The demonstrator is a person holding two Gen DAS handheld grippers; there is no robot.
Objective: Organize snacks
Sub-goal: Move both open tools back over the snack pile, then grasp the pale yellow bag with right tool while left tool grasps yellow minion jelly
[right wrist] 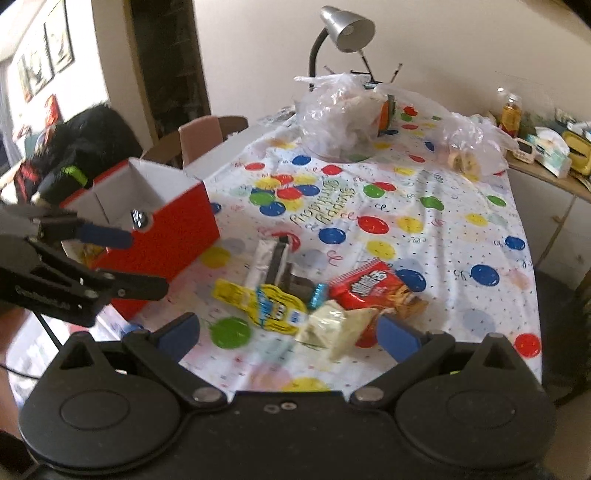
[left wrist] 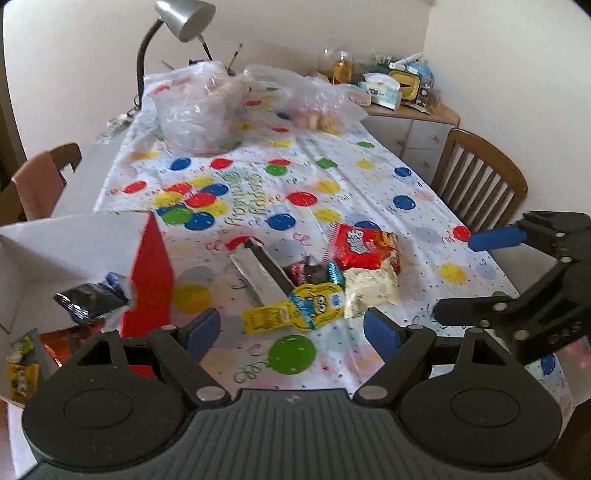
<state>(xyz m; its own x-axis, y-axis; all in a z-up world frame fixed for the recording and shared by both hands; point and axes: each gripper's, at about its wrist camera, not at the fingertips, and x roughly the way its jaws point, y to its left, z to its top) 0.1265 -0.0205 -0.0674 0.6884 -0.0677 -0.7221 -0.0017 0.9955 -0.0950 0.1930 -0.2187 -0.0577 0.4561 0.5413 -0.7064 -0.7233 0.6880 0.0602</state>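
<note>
A pile of snacks lies on the balloon-print tablecloth: a yellow Minions packet (left wrist: 295,310) (right wrist: 266,304), a red biscuit bag (left wrist: 365,245) (right wrist: 376,291), a cream packet (left wrist: 373,288) (right wrist: 334,323) and a silver bar wrapper (left wrist: 258,273) (right wrist: 267,258). A red box with a white inside (left wrist: 151,266) (right wrist: 166,236) stands left of them and holds a dark packet (left wrist: 88,299). My left gripper (left wrist: 291,332) (right wrist: 110,258) is open and empty, near the box. My right gripper (right wrist: 288,336) (left wrist: 476,277) is open and empty, just before the cream packet.
Two clear plastic bags (left wrist: 199,107) (right wrist: 340,110) with food sit at the table's far end beside a grey desk lamp (left wrist: 181,22). A wooden chair (left wrist: 480,177) stands at the right, another chair (right wrist: 207,136) at the left. A cluttered sideboard (left wrist: 406,92) is at the back right.
</note>
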